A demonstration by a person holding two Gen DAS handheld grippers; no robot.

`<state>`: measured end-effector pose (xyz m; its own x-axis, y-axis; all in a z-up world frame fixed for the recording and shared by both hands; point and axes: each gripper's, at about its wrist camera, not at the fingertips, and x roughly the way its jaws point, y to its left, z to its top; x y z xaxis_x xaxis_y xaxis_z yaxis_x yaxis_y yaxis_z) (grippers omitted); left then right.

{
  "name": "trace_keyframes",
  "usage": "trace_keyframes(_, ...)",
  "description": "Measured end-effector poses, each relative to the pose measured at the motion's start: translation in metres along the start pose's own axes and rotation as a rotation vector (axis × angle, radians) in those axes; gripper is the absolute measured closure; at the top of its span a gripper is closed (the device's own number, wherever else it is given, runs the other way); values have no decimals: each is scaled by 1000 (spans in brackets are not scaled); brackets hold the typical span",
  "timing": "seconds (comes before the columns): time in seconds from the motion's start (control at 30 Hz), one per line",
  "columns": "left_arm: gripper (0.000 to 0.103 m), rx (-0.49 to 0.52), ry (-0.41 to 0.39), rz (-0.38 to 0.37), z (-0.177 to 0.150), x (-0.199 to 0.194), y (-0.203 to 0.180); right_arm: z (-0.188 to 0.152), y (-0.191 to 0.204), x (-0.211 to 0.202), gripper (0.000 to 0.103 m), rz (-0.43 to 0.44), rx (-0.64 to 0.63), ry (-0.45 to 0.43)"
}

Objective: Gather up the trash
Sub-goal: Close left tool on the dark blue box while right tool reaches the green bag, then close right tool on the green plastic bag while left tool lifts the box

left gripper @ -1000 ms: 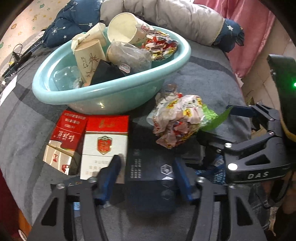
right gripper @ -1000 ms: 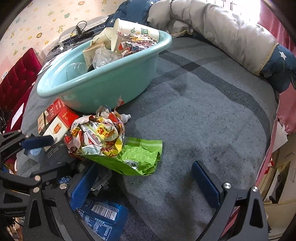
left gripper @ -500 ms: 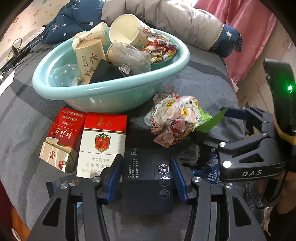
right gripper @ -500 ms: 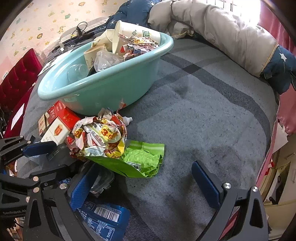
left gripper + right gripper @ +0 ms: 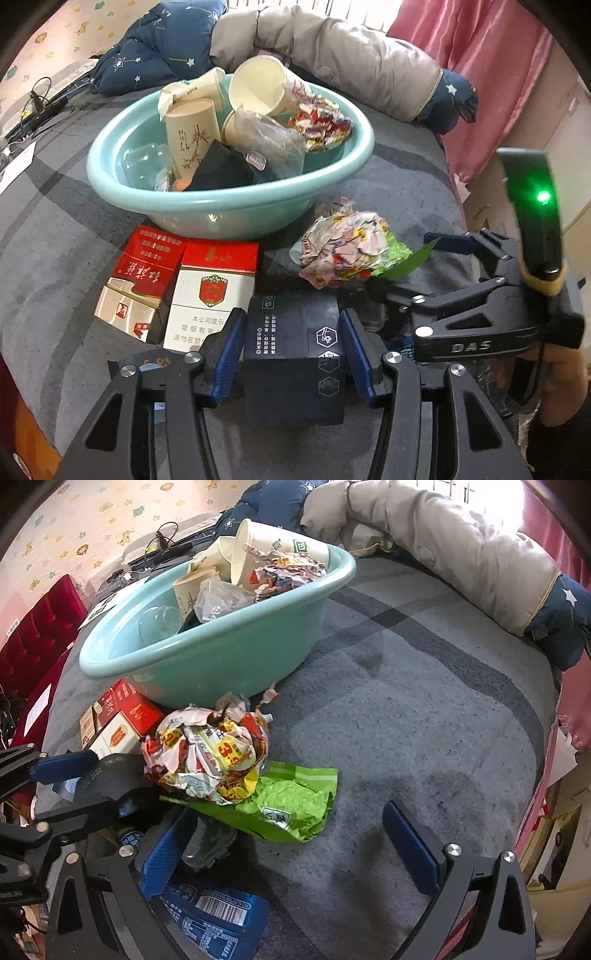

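Note:
My left gripper [image 5: 291, 347] is shut on a dark navy box [image 5: 295, 354], its blue pads pressed on both sides. Two red-and-white cigarette packs [image 5: 210, 291] lie just left of the box. A teal basin [image 5: 229, 206] holding paper cups, wrappers and a plastic bag stands behind them. A crumpled colourful wrapper [image 5: 210, 753] rests on a green wrapper [image 5: 291, 805] in front of the basin. My right gripper [image 5: 291, 845] stands open low over the grey bedcover, the green wrapper just ahead of its fingers. A blue wrapper [image 5: 218, 919] lies under its left finger.
A rolled beige and navy quilt [image 5: 461, 561] runs along the far side of the bed. A pink curtain [image 5: 480, 70] hangs at the right. Cables [image 5: 40, 107] lie at the far left. Bare grey cover [image 5: 424, 709] stretches right of the basin.
My left gripper's fingers have closed in from a wide stance until they clamp the navy box. The right gripper has barely moved and stays open.

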<state>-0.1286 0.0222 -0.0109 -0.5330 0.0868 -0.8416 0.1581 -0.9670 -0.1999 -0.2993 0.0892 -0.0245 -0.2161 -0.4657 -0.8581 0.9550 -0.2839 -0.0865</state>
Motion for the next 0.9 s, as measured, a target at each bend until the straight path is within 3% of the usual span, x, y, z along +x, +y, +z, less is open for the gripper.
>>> trace_keyframes(0.47, 46, -29, -67, -5, -4, -22, 5, 1, 2, 6, 3, -1, 34, -21)
trace_keyframes(0.6, 46, -35, -77, -7, -5, -26, 6, -1, 4, 6, 16, -6, 22, -6)
trace_keyframes(0.67, 46, -37, -82, -4, -6, -28, 7, -2, 3, 7, 28, -6, 25, 0)
trace_keyframes(0.7, 46, -38, -84, -4, -7, -29, 7, -3, 2, 6, 41, 5, 33, -1)
trace_keyframes(0.9, 46, -45, -98, -2, -8, -34, 7, -5, -1, -4, 49, -8, 30, -16)
